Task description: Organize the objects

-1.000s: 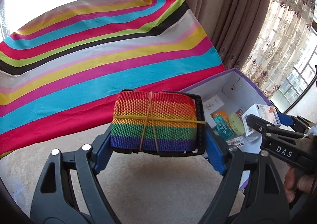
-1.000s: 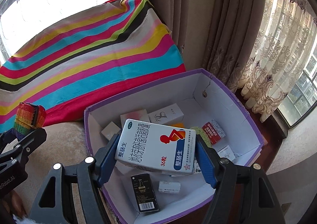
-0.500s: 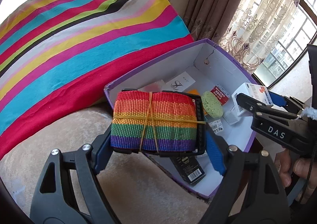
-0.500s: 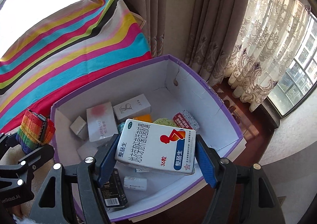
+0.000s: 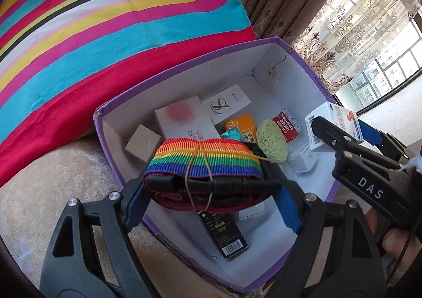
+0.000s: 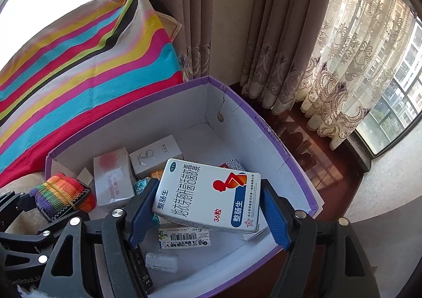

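The left gripper (image 5: 211,192) is clamping a rainbow-striped woven strap bundle (image 5: 205,163) lying crosswise; the right gripper (image 6: 205,208) is gripping a tilted, glossy white cardboard medicine carton (image 6: 208,193) over the purple-rimmed white cardboard box (image 6: 263,124).

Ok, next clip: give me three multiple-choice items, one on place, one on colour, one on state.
1. Where is the rainbow strap roll?
A. on the striped cloth
B. over the box
C. on the floor

2. The box rim is:
A. purple
B. green
C. orange

3. The right hand-held gripper is:
A. open and bare
B. shut on a sponge
C. shut on the white medicine box

Answers: B, the left hand-held gripper holds it above the box interior; A, purple edge all round; C, the blue pads clamp its sides.
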A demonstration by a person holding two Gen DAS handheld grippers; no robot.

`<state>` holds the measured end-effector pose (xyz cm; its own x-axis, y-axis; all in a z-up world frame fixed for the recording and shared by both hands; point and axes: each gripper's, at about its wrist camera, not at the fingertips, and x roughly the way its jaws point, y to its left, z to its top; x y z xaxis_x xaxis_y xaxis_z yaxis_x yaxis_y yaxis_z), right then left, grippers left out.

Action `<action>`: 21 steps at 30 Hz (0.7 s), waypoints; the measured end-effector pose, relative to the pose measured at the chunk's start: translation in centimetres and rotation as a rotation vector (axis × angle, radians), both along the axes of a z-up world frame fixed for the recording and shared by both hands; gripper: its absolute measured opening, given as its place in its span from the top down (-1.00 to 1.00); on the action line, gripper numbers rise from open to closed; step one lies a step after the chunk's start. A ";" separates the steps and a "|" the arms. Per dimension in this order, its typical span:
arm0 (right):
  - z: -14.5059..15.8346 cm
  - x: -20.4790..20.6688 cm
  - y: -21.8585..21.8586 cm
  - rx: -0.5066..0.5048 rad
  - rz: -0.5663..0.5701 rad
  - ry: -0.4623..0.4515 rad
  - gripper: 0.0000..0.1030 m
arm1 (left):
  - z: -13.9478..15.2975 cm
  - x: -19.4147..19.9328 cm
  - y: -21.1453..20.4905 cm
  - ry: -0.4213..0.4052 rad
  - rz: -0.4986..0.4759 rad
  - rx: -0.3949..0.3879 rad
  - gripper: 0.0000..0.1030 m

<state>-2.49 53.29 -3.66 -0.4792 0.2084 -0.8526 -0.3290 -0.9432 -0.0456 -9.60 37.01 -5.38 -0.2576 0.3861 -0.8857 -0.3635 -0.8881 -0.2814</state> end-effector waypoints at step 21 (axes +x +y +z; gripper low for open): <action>2.0 3.0 -2.9 0.047 0.019 -0.059 -0.66 | 2.7 4.3 -4.7 0.001 0.079 0.071 -0.93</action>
